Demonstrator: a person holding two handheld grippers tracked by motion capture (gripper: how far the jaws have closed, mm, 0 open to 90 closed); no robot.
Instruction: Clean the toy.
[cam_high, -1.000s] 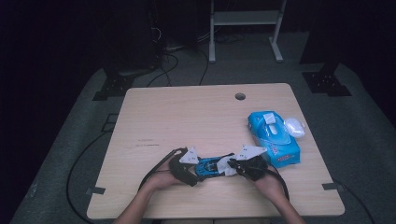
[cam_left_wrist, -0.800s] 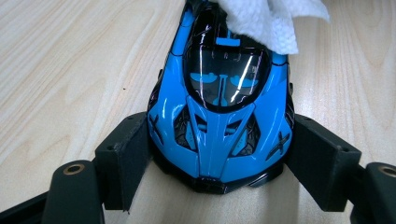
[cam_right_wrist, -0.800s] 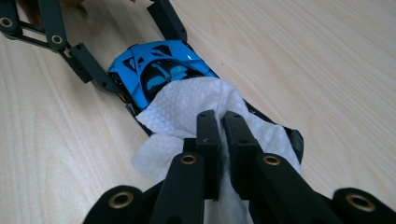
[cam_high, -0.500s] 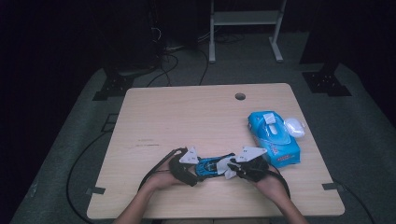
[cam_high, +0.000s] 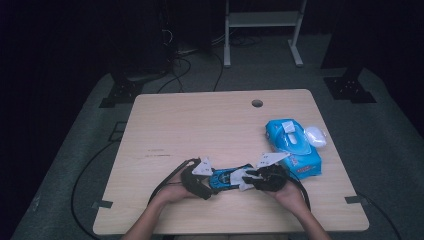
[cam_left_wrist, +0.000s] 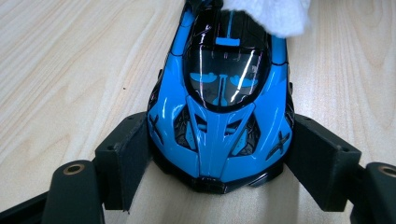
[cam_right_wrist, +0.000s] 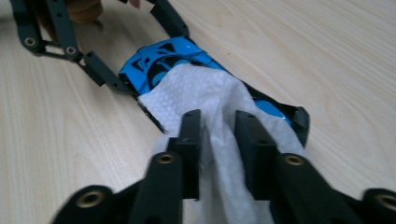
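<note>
While your left gripper (cam_left_wrist: 219, 154) clamps the nose of the blue toy sports car (cam_left_wrist: 224, 98), your right gripper (cam_right_wrist: 218, 126) lays a white wet wipe (cam_right_wrist: 205, 93) over its rear.
The car sits on the wooden table (cam_high: 200, 125) near your edge. Your right jaws stand narrow, having just been closing slightly, with the wipe bunched between them. A blue wipes pack (cam_high: 292, 147) lies just beside, to your right.

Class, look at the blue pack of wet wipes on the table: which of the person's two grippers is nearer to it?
Right. The right gripper is just beside the pack of wet wipes; the left gripper is farther away, beyond the blue toy car.
</note>
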